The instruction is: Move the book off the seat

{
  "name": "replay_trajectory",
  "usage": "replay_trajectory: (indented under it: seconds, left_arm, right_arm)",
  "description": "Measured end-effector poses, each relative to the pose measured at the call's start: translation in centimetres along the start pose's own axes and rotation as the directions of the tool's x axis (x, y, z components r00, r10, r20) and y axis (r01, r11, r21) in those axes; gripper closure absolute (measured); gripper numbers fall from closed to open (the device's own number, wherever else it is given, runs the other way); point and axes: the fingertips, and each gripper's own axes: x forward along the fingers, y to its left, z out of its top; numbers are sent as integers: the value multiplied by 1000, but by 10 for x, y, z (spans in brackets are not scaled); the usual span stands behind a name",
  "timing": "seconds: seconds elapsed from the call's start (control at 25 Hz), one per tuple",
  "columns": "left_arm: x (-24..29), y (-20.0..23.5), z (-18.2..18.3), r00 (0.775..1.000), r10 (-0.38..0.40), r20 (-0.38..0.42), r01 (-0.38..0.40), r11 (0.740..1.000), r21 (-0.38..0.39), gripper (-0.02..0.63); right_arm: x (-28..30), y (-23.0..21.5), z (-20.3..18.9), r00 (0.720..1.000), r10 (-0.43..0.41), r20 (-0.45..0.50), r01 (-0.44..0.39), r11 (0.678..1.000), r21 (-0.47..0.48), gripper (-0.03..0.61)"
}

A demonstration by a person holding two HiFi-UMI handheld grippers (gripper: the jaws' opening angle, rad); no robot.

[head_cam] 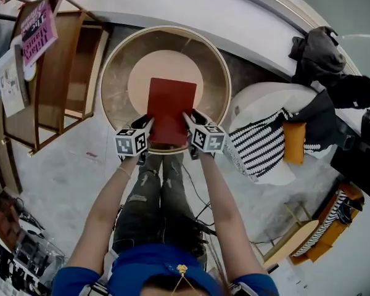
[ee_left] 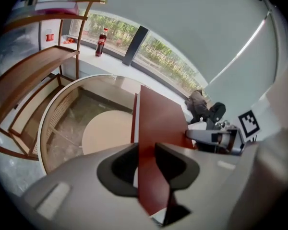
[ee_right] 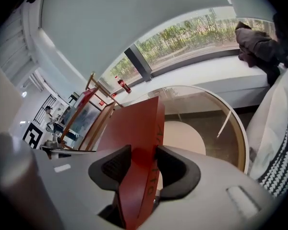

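Note:
A red hardcover book (head_cam: pixel 171 106) hangs in the air, gripped from both sides at its near end. My left gripper (head_cam: pixel 147 123) is shut on its left edge, and my right gripper (head_cam: pixel 190 119) is shut on its right edge. Below the book lies a round wood-rimmed seat (head_cam: pixel 120 54) with a beige disc (head_cam: pixel 166 66) in its middle. In the left gripper view the book (ee_left: pixel 158 123) stands edge-on between the jaws of the left gripper (ee_left: pixel 146 164). The right gripper view shows the book (ee_right: pixel 134 128) clamped by the right gripper (ee_right: pixel 143 169), spine towards the camera.
A wooden shelf rack (head_cam: pixel 55 73) with a pink book (head_cam: pixel 38 29) stands at the left. To the right is a white chair with a striped cloth (head_cam: pixel 262 147) and an orange cushion (head_cam: pixel 294 142). Dark clothes (head_cam: pixel 320 54) and a cola bottle (ee_left: pixel 101 42) sit on the window sill.

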Motion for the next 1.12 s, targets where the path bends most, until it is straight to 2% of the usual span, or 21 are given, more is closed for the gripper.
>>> replay_trajectory:
  seconds: [0.16, 0.52, 0.8, 1.12]
  left_arm:
    - [25, 11, -16, 1000, 9, -26, -9, 1000, 2, 511]
    - [54, 25, -40, 996, 30, -82, -33, 999, -43, 511]
    - [64, 34, -51, 989, 45, -140, -48, 999, -22, 512]
    - [69, 36, -53, 989, 45, -143, -45, 999, 2, 506]
  right_arm:
    - [20, -18, -18, 1000, 3, -14, -3, 1000, 13, 410]
    - [45, -39, -40, 996, -29, -83, 29, 1000, -1, 411]
    - [54, -46, -54, 990, -47, -130, 47, 999, -4, 413]
    - [58, -46, -54, 989, -70, -131, 67, 997, -31, 407]
